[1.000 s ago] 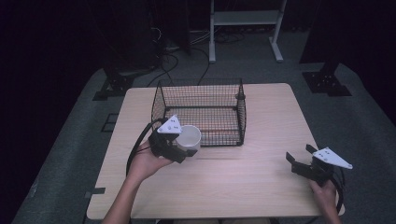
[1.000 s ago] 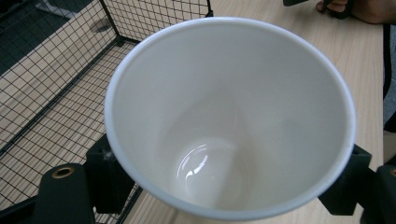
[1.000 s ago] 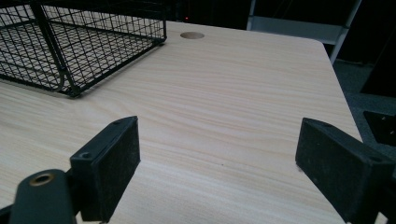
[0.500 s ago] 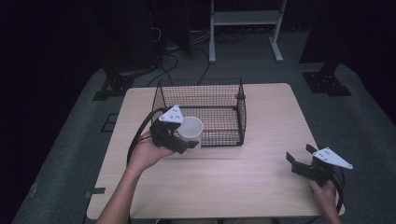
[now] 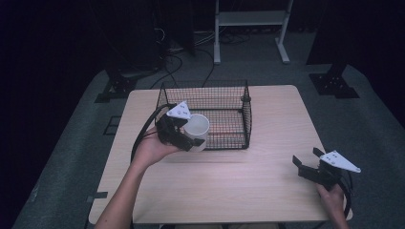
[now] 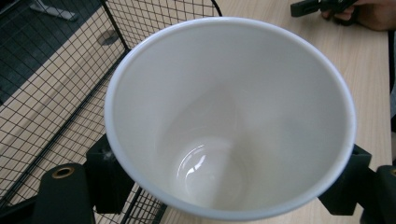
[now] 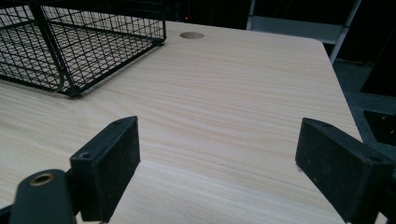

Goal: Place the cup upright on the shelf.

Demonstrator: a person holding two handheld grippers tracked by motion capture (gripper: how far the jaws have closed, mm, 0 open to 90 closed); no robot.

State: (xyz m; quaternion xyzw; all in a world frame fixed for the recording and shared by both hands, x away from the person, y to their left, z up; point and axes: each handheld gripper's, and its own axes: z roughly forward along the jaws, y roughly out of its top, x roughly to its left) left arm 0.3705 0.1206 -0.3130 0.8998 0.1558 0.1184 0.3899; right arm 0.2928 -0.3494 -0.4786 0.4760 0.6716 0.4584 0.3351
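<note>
Moved since earlier frames: left gripper (image 5: 184,136) with the white ceramic cup (image 5: 196,131) has gone up and toward the black wire mesh basket (image 5: 224,102); cup now overlaps the basket's near-left corner in the high view. Right gripper (image 5: 310,164) unchanged in place.
Left gripper, grip: jaws clamped on the cup's outer wall, one black pad on each side, seen in the left gripper view at the lower left and lower right of the cup (image 6: 229,116).
Right gripper, grip: jaws spread wide with nothing between them, bare tabletop in the gap (image 7: 217,172).
Cup, place: held clear of the pale wooden table (image 5: 267,186), at about 7 o'clock of the basket, against its near-left corner; whether it touches the wire, cannot tell.
Cup, axis: long axis tilted, mouth turned up and toward 2 o'clock in the high view, base toward the left hand (image 5: 150,150).
High view adds: both hands at once, well apart; right gripper near the table's 4 o'clock corner; grey three-cornered plate on each gripper.
Left gripper view adds: cup interior, white and glossy, with nothing in it; basket mesh (image 6: 60,88) at 9 o'clock of the rim; the other gripper far off at 1 o'clock.
Right gripper view adds: basket's corner (image 7: 70,51) at 10 o'clock; round hole in the tabletop (image 7: 192,35) at 12 o'clock.
</note>
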